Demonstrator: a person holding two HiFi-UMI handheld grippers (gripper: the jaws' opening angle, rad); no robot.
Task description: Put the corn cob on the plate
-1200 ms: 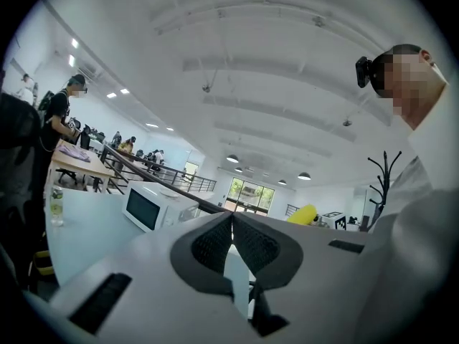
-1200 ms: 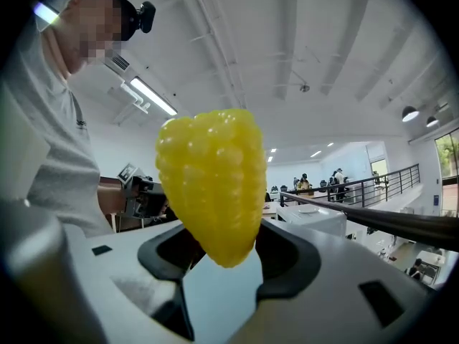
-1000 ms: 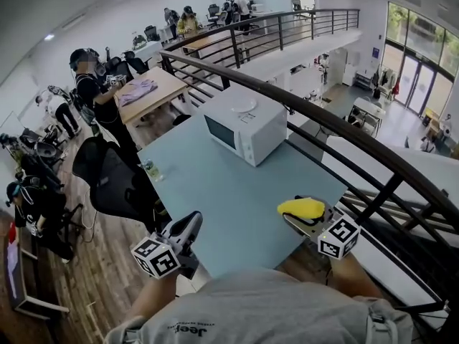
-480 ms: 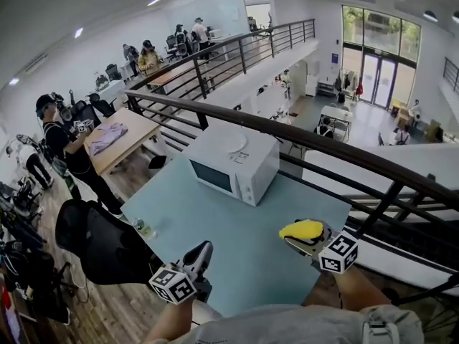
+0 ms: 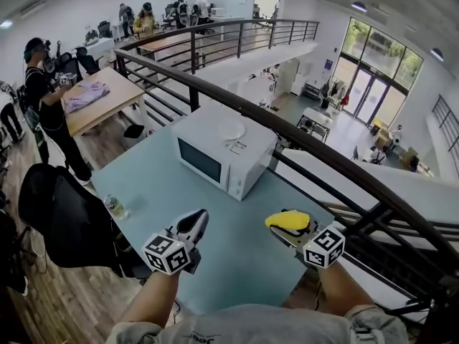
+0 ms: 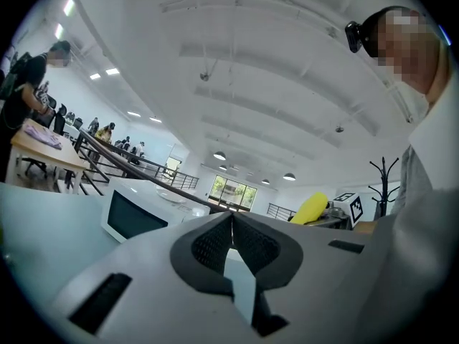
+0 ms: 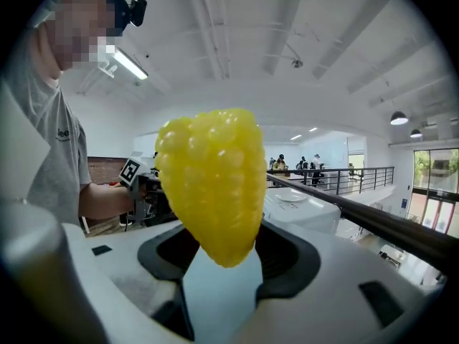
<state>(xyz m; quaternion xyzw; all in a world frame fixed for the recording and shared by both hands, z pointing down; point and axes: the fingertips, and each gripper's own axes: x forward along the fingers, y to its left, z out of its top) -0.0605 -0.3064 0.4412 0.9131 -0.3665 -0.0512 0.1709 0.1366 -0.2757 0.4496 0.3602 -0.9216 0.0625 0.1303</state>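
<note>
My right gripper [image 5: 285,223] is shut on the yellow corn cob [image 5: 288,221], held above the near right part of the pale blue table [image 5: 158,192]. In the right gripper view the corn cob [image 7: 211,181] stands up between the jaws of that gripper [image 7: 219,246] and fills the middle. A white plate [image 5: 231,130] lies on top of the white microwave [image 5: 222,156], beyond both grippers; this plate [image 7: 290,198] also shows past the cob. My left gripper [image 5: 193,224] is shut and empty over the table's near edge, its pads [image 6: 247,246] touching.
A small bottle [image 5: 113,206] stands at the table's left edge beside a black chair [image 5: 64,221]. A dark railing [image 5: 287,131] runs behind the microwave, with a drop to a lower floor beyond it. A person [image 5: 43,84] stands at a wooden desk far left.
The head view has swung, so the microwave and plate now sit more central and nearer. Both grippers stay over the table's near edge; the corn cob stays in the right one.
</note>
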